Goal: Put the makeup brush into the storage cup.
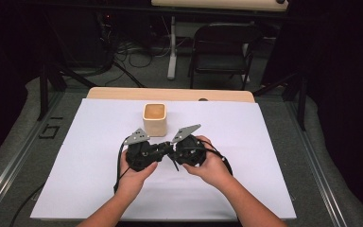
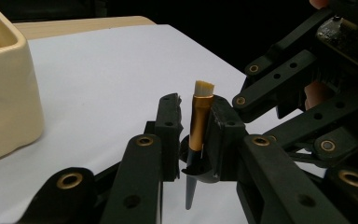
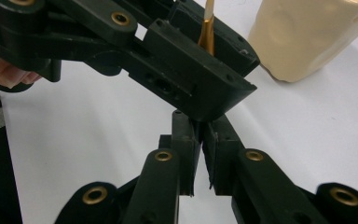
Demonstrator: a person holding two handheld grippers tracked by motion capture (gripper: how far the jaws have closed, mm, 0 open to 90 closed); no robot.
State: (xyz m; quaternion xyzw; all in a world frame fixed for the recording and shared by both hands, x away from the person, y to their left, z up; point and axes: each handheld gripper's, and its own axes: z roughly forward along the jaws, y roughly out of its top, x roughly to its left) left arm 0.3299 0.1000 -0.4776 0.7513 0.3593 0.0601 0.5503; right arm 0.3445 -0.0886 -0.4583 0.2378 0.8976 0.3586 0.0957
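Left gripper [image 2: 193,135] jaws clamped on a small brush [image 2: 198,126], gold ferrule upright between the pads, pale bristles up, dark handle tip poking out below. Right gripper [image 3: 200,154] jaws pinched together on the brush's dark handle end, just under the left gripper's jaws. Both grippers meet tip to tip mid-table over the white sheet [image 1: 85,156], one hand [image 1: 132,177] on each. Cream square cup [image 1: 154,119] stands just behind them, apart from both.

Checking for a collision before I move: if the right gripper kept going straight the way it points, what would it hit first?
Most likely the left gripper, whose jaws cross just beyond its tips, gripping the brush.
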